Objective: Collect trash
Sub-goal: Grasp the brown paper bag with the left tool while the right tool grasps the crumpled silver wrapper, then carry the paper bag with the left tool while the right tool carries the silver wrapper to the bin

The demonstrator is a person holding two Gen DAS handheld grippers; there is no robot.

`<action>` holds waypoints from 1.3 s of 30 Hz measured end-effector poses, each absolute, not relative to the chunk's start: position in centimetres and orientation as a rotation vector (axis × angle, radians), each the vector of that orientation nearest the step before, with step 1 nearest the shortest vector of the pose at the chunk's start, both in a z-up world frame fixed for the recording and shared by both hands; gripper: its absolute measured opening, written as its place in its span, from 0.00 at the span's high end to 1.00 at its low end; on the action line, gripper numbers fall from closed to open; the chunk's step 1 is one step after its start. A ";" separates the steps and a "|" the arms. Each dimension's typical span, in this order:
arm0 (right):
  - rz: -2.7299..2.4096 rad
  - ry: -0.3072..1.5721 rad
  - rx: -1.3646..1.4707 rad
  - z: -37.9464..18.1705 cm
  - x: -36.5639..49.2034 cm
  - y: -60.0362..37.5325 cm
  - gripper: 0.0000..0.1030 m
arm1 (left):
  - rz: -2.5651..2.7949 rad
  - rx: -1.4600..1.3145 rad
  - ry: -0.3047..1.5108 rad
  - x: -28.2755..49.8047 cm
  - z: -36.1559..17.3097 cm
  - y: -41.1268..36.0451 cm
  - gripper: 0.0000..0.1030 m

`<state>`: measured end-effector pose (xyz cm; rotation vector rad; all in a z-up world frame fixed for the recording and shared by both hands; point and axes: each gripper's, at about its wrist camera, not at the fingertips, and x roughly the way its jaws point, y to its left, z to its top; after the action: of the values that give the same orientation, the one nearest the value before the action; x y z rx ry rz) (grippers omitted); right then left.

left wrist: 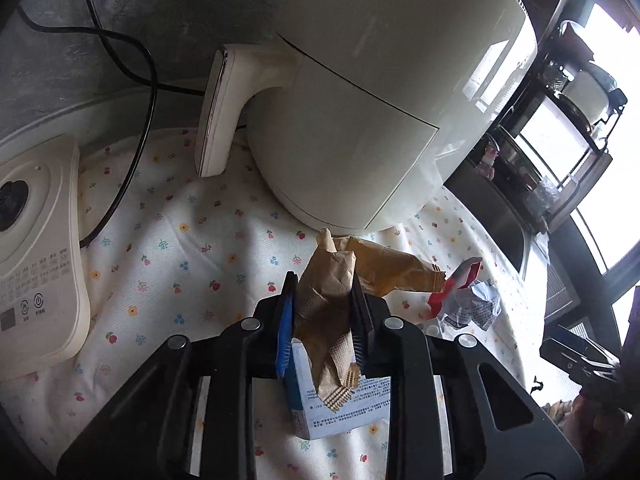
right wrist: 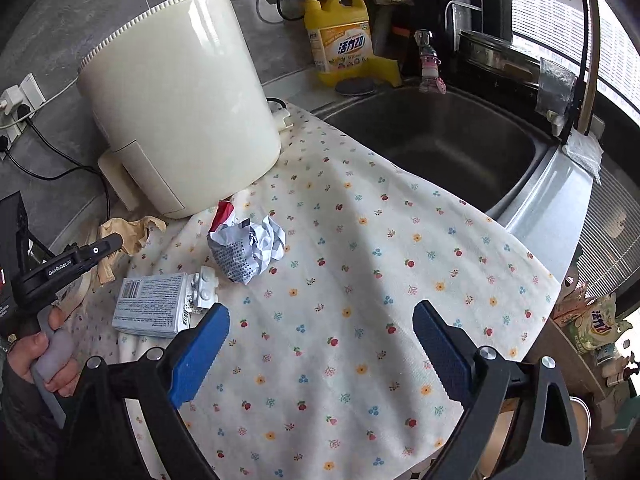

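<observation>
My left gripper (left wrist: 323, 284) is shut on a crumpled brown paper wrapper (left wrist: 326, 312), held above a pale blue medicine box (left wrist: 344, 408) on the flowered cloth. The wrapper (right wrist: 128, 234) and the box (right wrist: 154, 306) also show in the right wrist view, with a blister pack (right wrist: 202, 286) sticking out of the box. A crumpled printed paper ball (right wrist: 246, 250) and a red-and-white wrapper (right wrist: 224, 213) lie just right of them; both show in the left wrist view, the ball (left wrist: 474, 306) and the wrapper (left wrist: 452, 288). My right gripper (right wrist: 320, 320) is open and empty, above the cloth in front of the paper ball.
A cream air fryer (right wrist: 180, 108) stands at the back of the cloth (right wrist: 360, 280), with black cords behind it. A steel sink (right wrist: 440, 140) lies to the right, with a yellow detergent bottle (right wrist: 342, 36) behind it. A cream appliance (left wrist: 36, 248) sits at the left.
</observation>
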<state>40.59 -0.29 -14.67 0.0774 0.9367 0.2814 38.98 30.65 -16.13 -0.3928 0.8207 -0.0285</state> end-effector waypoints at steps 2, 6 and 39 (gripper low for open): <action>0.304 0.938 0.062 -14.6 41.2 1.0 0.15 | -0.017 -0.408 0.822 38.4 -16.3 31.5 0.76; 0.346 0.948 0.040 -14.9 42.5 3.4 0.16 | 0.008 -0.437 0.820 37.4 -16.7 33.1 0.76; 0.223 0.949 0.289 -14.1 36.2 -12.5 0.86 | -0.136 -0.327 0.859 36.6 -14.6 20.4 0.76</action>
<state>36.17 -12.46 -14.10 0.2887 0.9485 0.2231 36.62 20.40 -14.60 -0.3268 0.8586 -0.1359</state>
